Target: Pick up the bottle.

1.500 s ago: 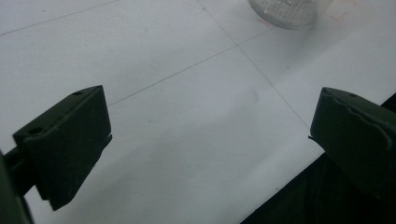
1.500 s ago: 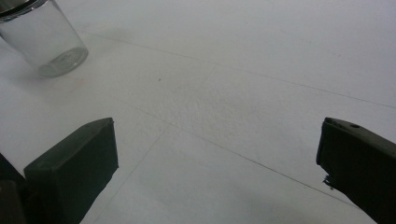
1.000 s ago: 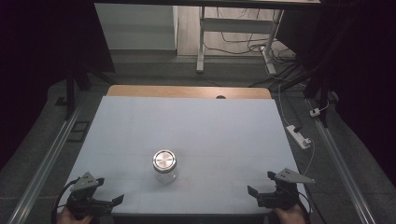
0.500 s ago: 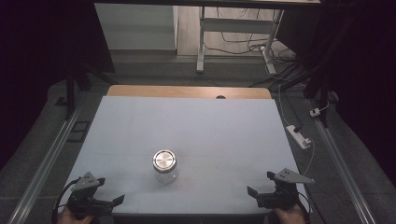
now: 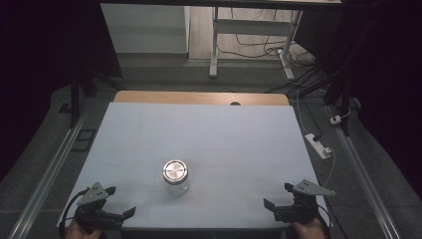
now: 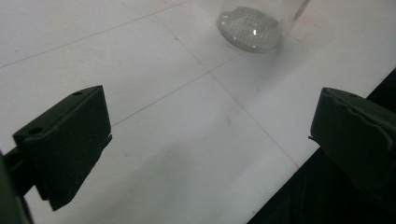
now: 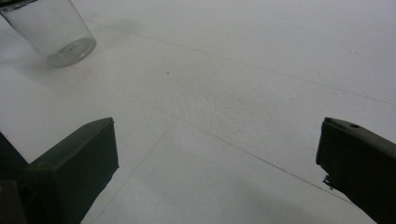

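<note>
Two grippers sit at the near table (image 5: 149,124) edge, both with jaws spread wide and empty: left gripper (image 5: 121,201) at seven o'clock, right gripper (image 5: 277,195) at five o'clock. The glass jar (image 5: 175,177), metal-lidded, stands upright between them, toward twelve o'clock.

Dim, dark surroundings; the pale table (image 5: 199,134) is evenly lit, with soft shadows.

We are seeing a white table (image 5: 209,134) filling the middle of the frame, a wooden strip (image 5: 199,97) lying along its far edge, and a white power strip (image 5: 318,145) resting on the floor at the right.
</note>
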A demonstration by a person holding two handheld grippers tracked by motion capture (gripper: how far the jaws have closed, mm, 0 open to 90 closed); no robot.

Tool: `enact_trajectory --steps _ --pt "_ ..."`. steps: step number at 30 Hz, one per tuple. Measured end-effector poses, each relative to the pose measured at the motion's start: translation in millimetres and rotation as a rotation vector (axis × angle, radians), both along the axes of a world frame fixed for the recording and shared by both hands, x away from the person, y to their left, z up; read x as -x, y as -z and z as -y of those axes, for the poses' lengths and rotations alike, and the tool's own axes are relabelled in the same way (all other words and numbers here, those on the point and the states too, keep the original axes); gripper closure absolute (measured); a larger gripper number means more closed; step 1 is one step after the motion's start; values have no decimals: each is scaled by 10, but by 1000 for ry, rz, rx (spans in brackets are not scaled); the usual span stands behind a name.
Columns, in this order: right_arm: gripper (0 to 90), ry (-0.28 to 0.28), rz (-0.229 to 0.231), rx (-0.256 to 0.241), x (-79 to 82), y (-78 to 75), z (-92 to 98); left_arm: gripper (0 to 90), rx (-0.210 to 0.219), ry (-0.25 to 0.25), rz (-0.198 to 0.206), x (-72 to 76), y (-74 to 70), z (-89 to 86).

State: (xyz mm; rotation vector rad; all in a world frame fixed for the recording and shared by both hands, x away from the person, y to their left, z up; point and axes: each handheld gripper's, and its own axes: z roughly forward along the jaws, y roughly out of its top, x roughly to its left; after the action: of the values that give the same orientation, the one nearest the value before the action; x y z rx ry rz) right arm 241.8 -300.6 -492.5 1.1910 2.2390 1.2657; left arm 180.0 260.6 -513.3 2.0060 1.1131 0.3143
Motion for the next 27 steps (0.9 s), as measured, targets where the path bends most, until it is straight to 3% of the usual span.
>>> enact_trajectory --steps 12,25,27 --pt "0 -5 -4 0 -2 1 -4 0 26 45 67 -67 -72 106" --pt "0 -5 -7 3 -9 4 -6 0 9 146 125 -239 -55 307" --pt "0 -5 -7 2 -10 4 -6 0 -19 144 137 -272 -51 337"
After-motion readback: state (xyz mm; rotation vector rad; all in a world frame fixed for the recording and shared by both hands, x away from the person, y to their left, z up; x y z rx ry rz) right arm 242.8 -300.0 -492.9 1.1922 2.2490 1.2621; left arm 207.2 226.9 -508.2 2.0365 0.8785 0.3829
